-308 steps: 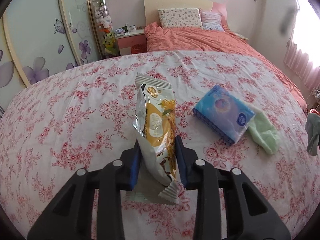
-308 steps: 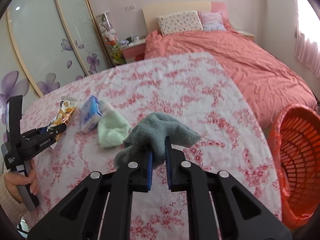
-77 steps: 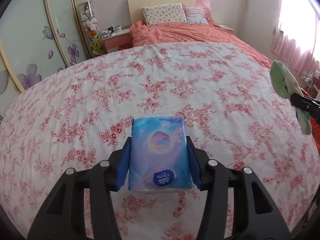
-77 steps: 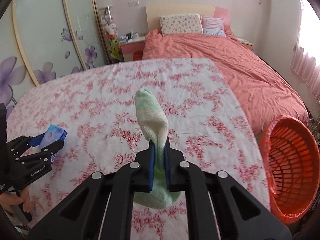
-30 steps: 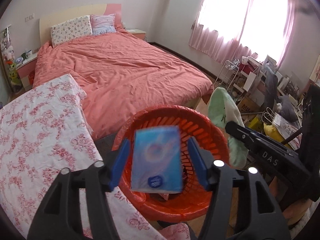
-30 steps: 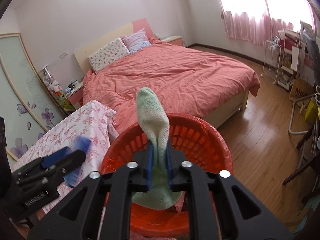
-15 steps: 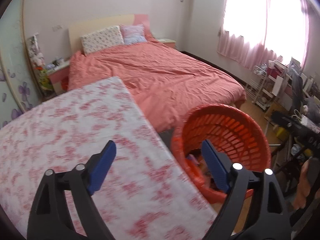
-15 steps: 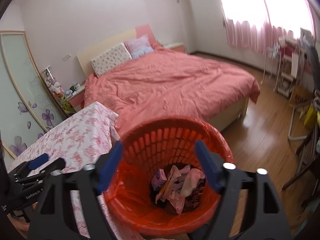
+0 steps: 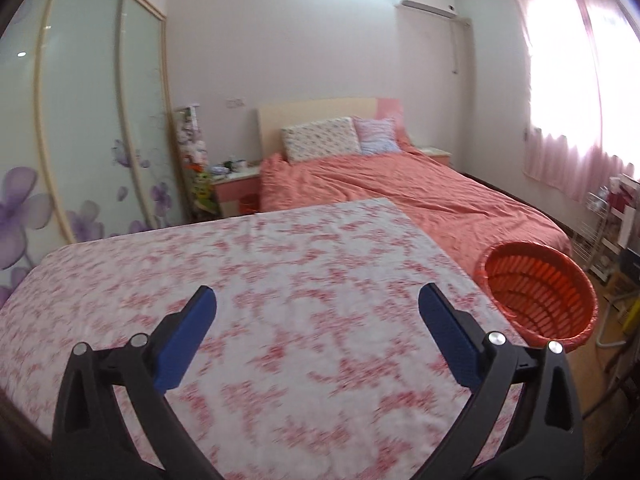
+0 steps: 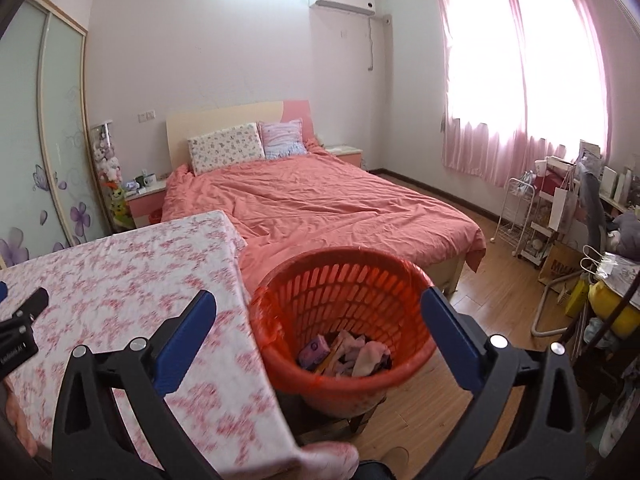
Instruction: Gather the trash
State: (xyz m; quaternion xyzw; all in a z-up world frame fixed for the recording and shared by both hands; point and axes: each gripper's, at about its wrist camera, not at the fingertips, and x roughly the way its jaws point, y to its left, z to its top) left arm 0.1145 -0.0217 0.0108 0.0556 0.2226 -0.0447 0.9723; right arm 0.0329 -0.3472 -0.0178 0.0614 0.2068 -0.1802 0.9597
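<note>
Basket (image 10: 340,280) right of table (image 10: 120,280), bed (image 10: 320,200) behind; trash (image 10: 348,354) inside basket.

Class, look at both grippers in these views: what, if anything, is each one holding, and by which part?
Nothing is held. The left gripper and right gripper have just been opening and stand wide apart with nothing between the jaws; collected items lie in the orange basket.
</note>
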